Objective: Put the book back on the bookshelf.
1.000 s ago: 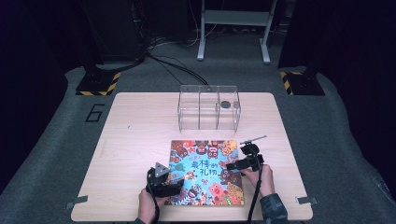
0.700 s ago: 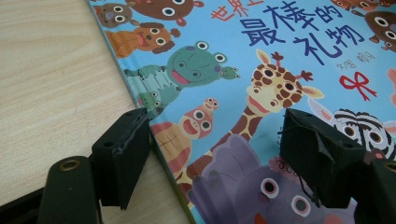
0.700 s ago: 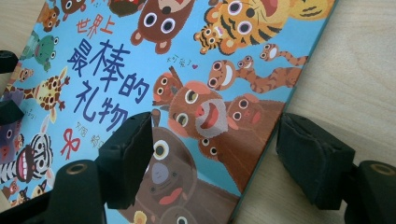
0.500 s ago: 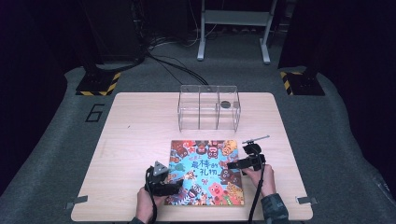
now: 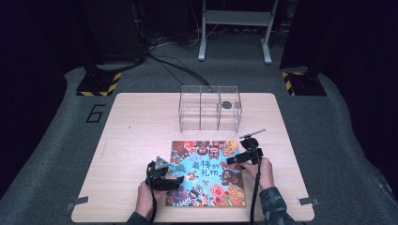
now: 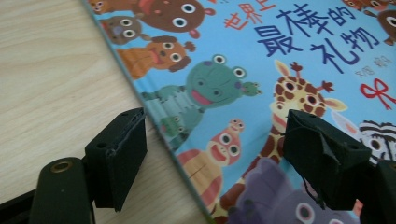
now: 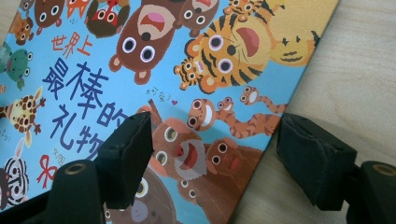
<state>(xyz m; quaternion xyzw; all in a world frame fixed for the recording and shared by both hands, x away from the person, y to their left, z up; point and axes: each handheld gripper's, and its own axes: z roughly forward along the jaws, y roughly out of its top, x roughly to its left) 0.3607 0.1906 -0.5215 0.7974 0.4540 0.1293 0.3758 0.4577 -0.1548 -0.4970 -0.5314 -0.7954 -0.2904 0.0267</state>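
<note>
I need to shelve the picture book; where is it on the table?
In the high view the picture book lies flat near the table's front edge, right of centre, in front of the clear three-compartment box.

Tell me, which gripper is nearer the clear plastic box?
The right gripper, at the picture book's right edge, just below the clear plastic box. The left gripper sits lower, at the book's left edge.

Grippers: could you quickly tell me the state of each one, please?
Left gripper: open, straddling the book's left edge.
Right gripper: open, straddling its right edge.
</note>
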